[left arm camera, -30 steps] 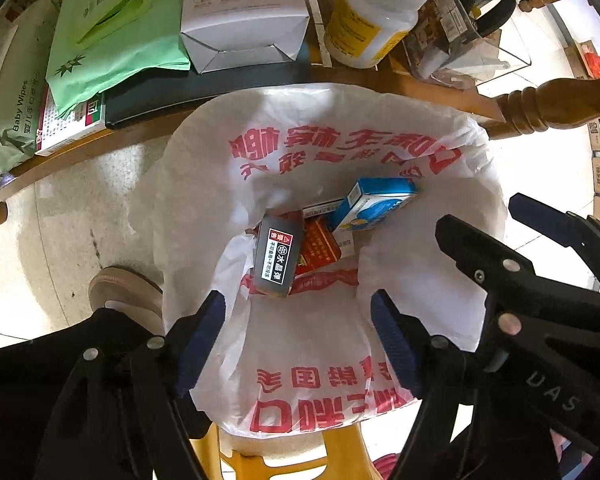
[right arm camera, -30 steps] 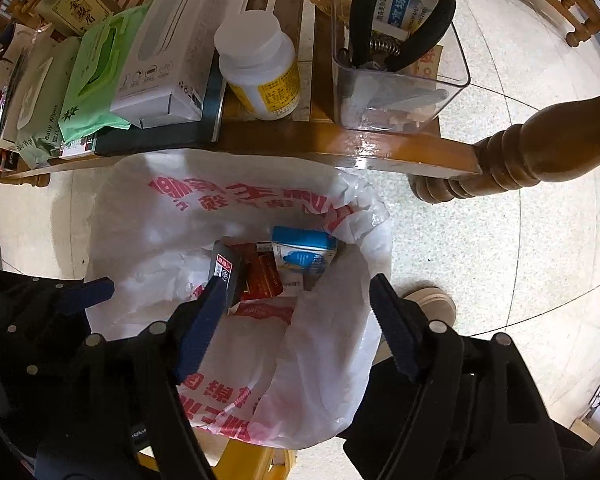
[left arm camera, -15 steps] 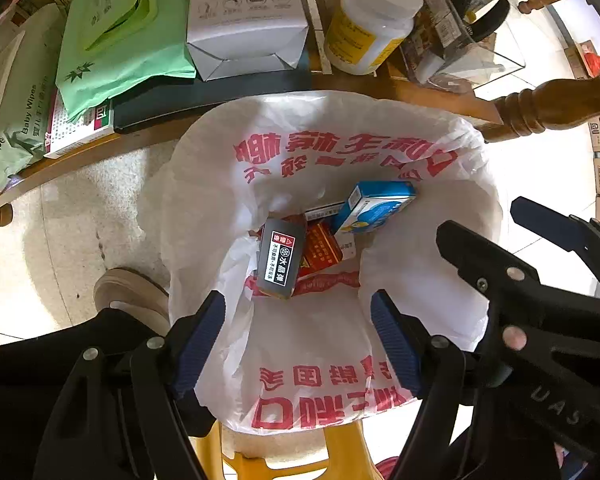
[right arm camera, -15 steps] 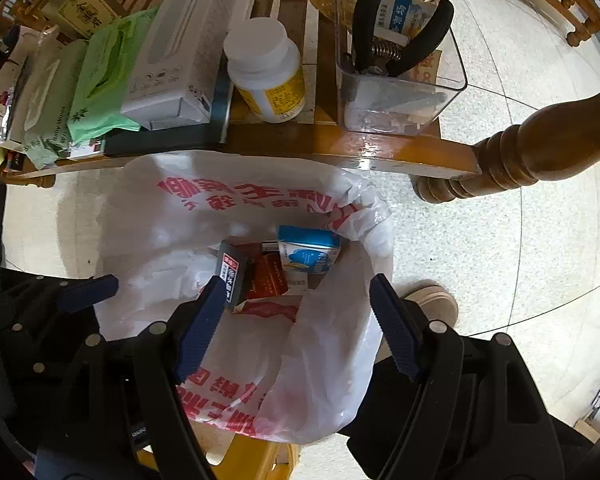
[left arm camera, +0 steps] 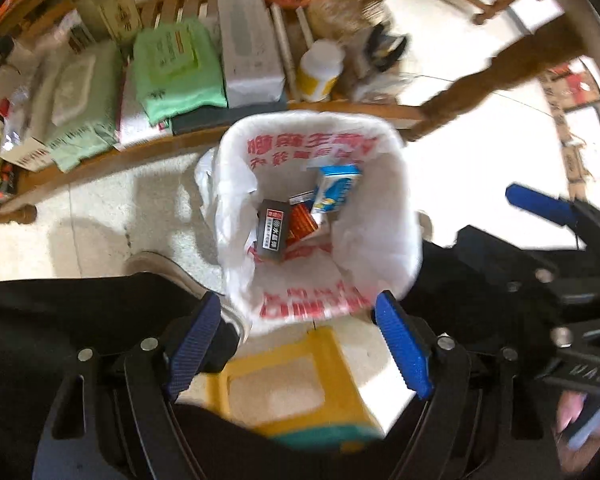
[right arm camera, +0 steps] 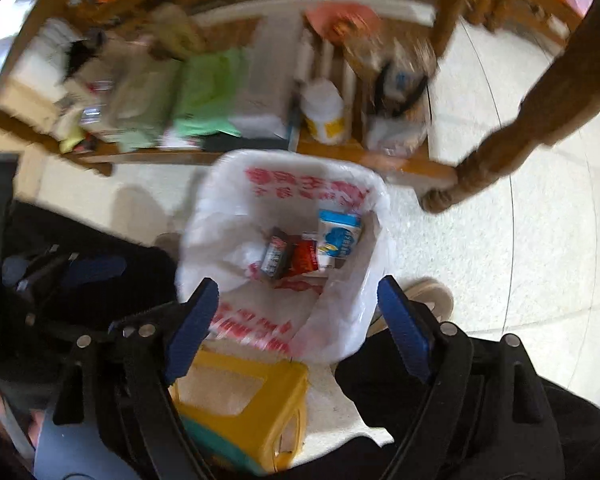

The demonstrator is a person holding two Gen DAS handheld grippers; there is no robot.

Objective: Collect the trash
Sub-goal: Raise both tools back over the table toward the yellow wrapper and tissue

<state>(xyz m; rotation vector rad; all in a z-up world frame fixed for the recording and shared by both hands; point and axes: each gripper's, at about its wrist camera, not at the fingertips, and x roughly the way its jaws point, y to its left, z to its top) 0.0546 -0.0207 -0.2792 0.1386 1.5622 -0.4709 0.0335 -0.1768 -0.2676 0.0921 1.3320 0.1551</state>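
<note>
Left wrist view: the left gripper and right gripper both hang with fingers wide and empty, jaws having just been opening, above the bag holding the blue box, the dark box and a red packet. Dropping seems finished; the next move calls for picking fresh trash off the worktop. Blur hides labels; the bag's base is unseen.

Pale speckled floor — low cluttered wooden table, turned leg, yellow stool.
</note>
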